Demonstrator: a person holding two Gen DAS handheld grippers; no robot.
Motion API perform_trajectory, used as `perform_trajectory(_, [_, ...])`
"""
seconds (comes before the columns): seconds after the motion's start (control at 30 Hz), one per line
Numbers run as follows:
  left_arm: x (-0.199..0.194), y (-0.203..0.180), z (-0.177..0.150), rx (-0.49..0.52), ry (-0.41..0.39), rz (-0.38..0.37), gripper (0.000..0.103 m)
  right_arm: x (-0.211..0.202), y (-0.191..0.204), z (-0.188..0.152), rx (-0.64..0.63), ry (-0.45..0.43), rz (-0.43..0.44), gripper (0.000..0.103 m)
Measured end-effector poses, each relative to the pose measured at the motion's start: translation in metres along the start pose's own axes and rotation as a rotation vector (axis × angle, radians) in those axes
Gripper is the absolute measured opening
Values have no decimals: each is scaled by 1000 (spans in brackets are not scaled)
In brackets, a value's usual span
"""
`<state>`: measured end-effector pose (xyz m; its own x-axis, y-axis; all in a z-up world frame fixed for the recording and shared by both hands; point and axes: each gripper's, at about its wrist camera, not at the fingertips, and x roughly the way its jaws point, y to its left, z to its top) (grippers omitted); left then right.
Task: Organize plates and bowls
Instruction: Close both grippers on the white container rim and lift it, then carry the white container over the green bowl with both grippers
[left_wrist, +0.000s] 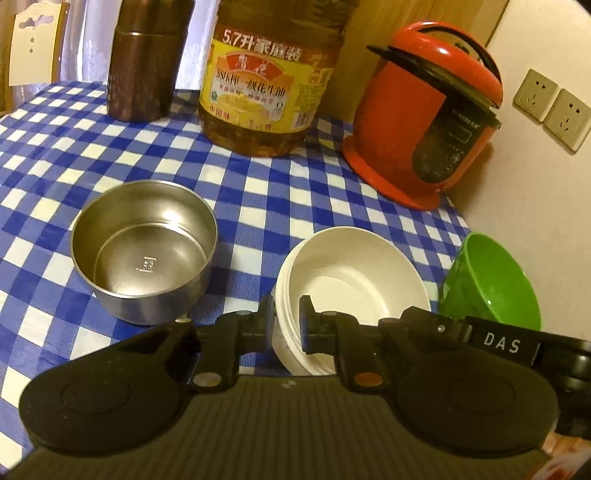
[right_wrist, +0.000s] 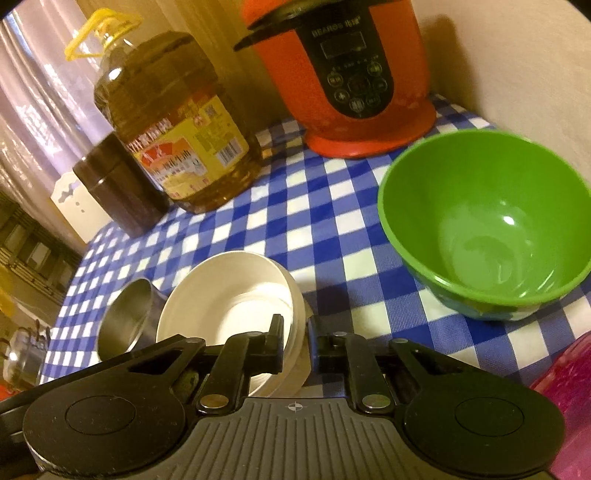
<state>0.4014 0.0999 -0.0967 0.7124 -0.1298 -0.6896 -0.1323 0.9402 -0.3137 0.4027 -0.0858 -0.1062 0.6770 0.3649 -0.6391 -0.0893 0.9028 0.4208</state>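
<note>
I held the stack of white bowls (left_wrist: 351, 280) with both tongs at once. My left gripper (left_wrist: 287, 325) was pinching the near-left rim of the stack, one finger inside the top bowl and one outside, and my right gripper (right_wrist: 297, 345) was pinching the rim at the opposite side in the same way, its jaws nearly pressed together on the thin wall. The stack stood on the blue checked tablecloth (left_wrist: 258, 192). Left of the stack was the steel pot (left_wrist: 144, 247), right of the stack the green bowl (right_wrist: 487, 225), and behind the stack the oil bottle (left_wrist: 266, 85) and the red rice cooker (left_wrist: 424, 122). I judged that the step was gripping the stack before moving it. The next move probably called for lifting both sides together and level, so the bowls would not slide apart.
</note>
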Motion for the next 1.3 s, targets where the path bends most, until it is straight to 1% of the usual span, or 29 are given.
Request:
perform_trajectory(0.13, [-6, -4, 2, -3, -8, -6, 12, -8, 3, 4, -16, -23, 4, 13])
perform_trajectory(0.37, [-19, -18, 10, 11, -38, -24, 12, -21, -1, 9, -3, -44, 13, 13])
perform_trajectory(0.6, [-31, -41, 21, 28, -84, -57, 11, -43, -6, 19, 16, -107, 25, 13])
perform_trajectory(0.73, [-37, -60, 29, 40, -115, -100, 11, -63, -11, 29, 15, -160, 17, 13])
perform_trajectory(0.83, [-38, -77, 33, 56, -128, -130, 11, -80, -16, 37, 8, -213, -3, 13])
perform_trajectory(0.93, [-34, -94, 36, 78, -126, -158, 11, -91, -25, 42, 19, -247, -25, 13])
perform_trajectory(1.1, [-24, -120, 34, 110, -122, -193, 11, -101, -48, 48, 67, -273, -62, 13])
perform_trajectory(1.3, [-1, -141, 30, 125, -91, -247, 11, -106, -70, 49, 103, -299, -123, 13])
